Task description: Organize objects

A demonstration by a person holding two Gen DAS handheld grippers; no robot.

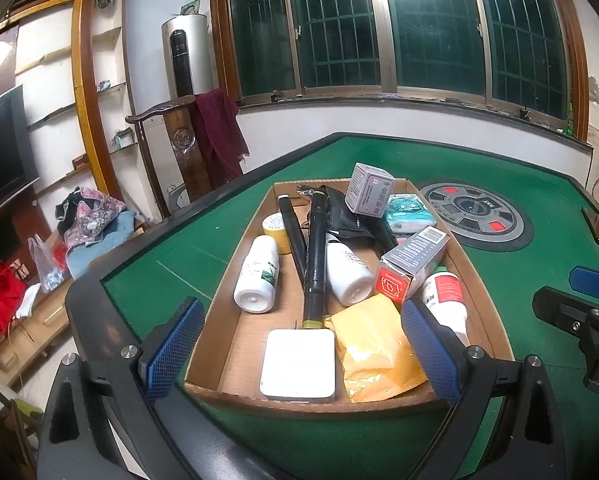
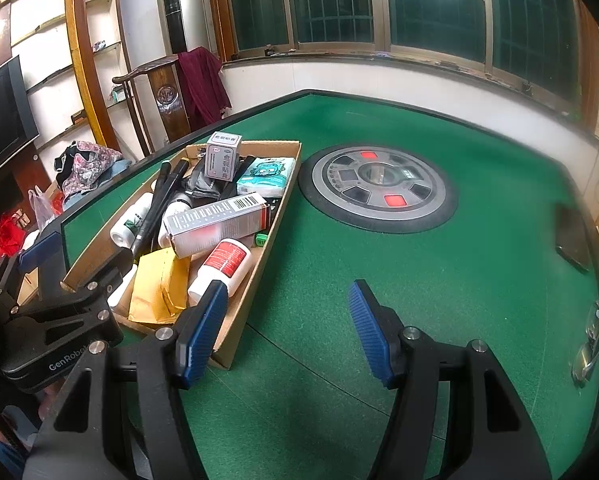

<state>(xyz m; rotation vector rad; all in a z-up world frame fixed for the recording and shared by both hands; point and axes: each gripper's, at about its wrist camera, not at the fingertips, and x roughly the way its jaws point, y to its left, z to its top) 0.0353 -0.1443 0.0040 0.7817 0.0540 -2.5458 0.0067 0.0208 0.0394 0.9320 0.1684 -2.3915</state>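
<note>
A shallow cardboard box [image 1: 487, 300] lies on the green felt table [image 1: 539, 200], filled with objects. In it are two white bottles [image 1: 259, 276], a long black tube [image 1: 315, 256], a flat white case [image 1: 297, 364], a yellow padded envelope [image 1: 375, 352], a grey and red carton [image 1: 413, 260], a red-labelled bottle [image 1: 447, 292], a tissue pack [image 1: 407, 210] and a small grey box [image 1: 369, 192]. My left gripper [image 1: 303, 344] is open over the box's near end, holding nothing. My right gripper [image 2: 287, 320] is open over bare felt just right of the box [image 2: 259, 276].
A round control disc [image 2: 379, 188] is set in the table's middle. A dark phone [image 2: 575, 240] and a bunch of keys [image 2: 591, 336] lie near the right rim. A wooden chair with a dark red cloth [image 1: 219, 132] stands beyond the table's left edge.
</note>
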